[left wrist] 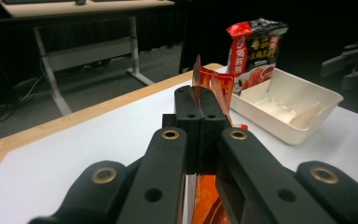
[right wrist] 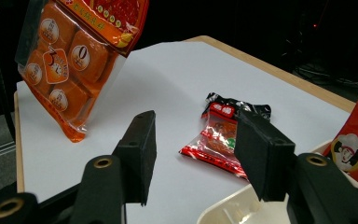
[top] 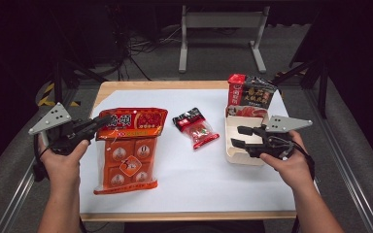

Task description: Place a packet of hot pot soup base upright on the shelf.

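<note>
now orange packet (top: 128, 145) between left fingers (left wrist: 200, 116)

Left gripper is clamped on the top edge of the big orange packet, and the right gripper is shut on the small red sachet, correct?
Not quite. The right gripper is open and holds nothing; the small red sachet lies on the table beyond its fingers, as the right gripper view shows. The rest is right.

Wooden table (top: 108, 88) under white sheet (top: 184, 179); small packet (top: 195, 128), white tray (top: 237, 156) on it.

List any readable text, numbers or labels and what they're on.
"0": round label on a block in the orange pack.
Orange pack's red header: Chinese print, too blurred.
Small red packet: characters too small.
Tall bag behind the white tray: large Chinese characters, blurred.
</note>
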`<action>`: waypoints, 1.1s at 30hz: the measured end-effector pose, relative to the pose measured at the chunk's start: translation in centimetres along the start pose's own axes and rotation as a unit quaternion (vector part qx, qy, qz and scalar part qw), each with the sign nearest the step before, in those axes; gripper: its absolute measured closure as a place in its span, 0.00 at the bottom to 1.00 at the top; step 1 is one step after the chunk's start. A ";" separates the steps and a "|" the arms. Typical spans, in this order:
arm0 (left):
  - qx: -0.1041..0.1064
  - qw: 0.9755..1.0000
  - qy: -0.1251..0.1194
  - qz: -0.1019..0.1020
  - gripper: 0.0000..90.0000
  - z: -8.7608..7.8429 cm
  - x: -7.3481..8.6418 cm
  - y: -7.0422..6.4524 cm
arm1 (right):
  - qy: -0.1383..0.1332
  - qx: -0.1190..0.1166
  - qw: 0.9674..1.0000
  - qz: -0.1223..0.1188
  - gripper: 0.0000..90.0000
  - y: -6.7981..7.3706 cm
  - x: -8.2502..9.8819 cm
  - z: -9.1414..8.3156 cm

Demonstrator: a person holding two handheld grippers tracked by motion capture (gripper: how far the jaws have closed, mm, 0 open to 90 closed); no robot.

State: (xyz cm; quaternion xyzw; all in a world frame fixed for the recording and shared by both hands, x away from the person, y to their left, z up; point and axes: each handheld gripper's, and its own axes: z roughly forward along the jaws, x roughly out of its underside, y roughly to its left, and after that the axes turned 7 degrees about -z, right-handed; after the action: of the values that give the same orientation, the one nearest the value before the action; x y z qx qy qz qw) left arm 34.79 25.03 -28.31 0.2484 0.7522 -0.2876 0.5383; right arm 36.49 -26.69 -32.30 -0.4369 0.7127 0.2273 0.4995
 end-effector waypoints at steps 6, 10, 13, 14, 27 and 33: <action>0.015 1.000 -0.005 0.015 1.00 -0.1 -0.5 -1.3 | -0.002 -0.001 1.000 -0.003 0.53 0.2 -0.2 0.1; 0.026 0.999 -0.009 0.033 1.00 -0.1 -0.9 -2.5 | -0.012 -0.001 1.000 -0.004 0.51 0.5 -0.4 0.1; 0.023 0.999 -0.012 0.048 1.00 -0.1 -1.1 -3.4 | -0.018 -0.002 1.000 -0.006 0.50 0.7 -0.6 0.3; 0.024 0.998 -0.013 0.051 1.00 0.0 -1.2 -3.6 | -0.019 -0.003 1.000 -0.006 0.49 0.7 -0.7 0.3; 0.047 0.995 -0.027 0.089 1.00 0.0 -1.9 -6.4 | -0.034 -0.026 0.999 -0.020 0.44 1.6 -1.4 1.7; 0.052 0.994 -0.033 0.093 1.00 0.2 -2.1 -6.8 | -0.042 -0.034 0.998 -0.031 0.42 1.9 -1.8 2.5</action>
State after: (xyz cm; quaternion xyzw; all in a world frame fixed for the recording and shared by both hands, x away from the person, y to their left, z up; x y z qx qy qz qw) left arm 30.89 19.88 -25.23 0.3350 0.6918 -0.2829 0.5737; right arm 36.32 -23.12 -31.89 -0.4652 0.6694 0.2541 0.5205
